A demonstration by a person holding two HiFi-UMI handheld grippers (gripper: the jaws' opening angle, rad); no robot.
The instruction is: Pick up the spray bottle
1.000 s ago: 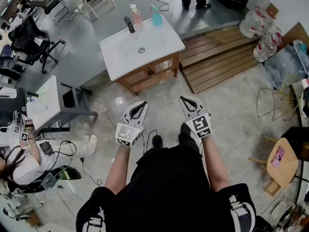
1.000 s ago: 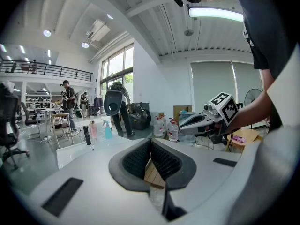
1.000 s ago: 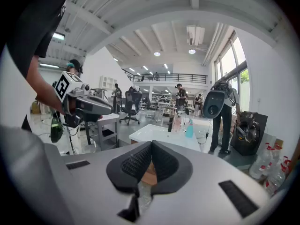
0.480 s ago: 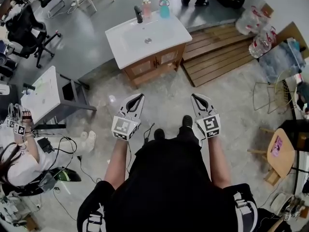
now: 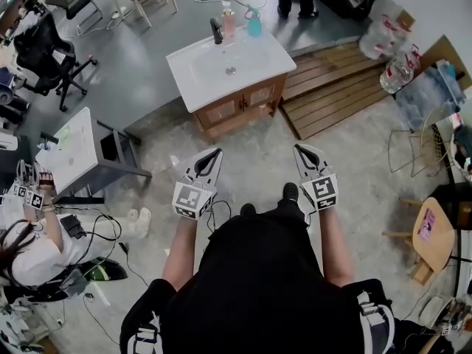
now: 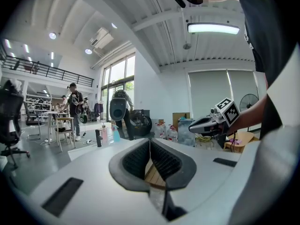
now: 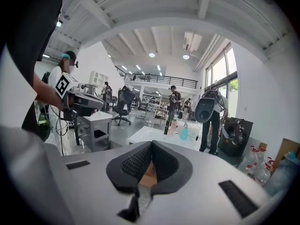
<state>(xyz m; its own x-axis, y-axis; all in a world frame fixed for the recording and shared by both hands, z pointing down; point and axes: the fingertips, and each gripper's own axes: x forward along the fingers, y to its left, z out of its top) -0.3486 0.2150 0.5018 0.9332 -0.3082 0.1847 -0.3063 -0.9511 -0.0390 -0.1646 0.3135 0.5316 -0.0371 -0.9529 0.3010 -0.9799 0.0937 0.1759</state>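
The teal spray bottle (image 5: 254, 24) stands at the back edge of a white sink vanity (image 5: 258, 61), beside a pink bottle (image 5: 228, 19) and a black faucet (image 5: 216, 30). Both grippers are held out level over the floor, well short of the vanity. My left gripper (image 5: 214, 153) is shut with nothing in it, and so is my right gripper (image 5: 302, 150). In the left gripper view the closed left gripper (image 6: 150, 142) points toward the spray bottle (image 6: 116, 134) far off. In the right gripper view the right gripper (image 7: 151, 146) is shut, with the spray bottle (image 7: 183, 132) in the distance.
A white side table (image 5: 70, 150) and an office chair (image 5: 44, 50) stand at the left. A wooden pallet (image 5: 339, 87) and large water bottles (image 5: 391, 43) lie right of the vanity. A seated person (image 5: 29, 249) is at lower left, and a wooden stool (image 5: 431, 234) at right.
The vanity has slid down and right in the head view as I walked toward it. Both grippers stay shut and held out in front.
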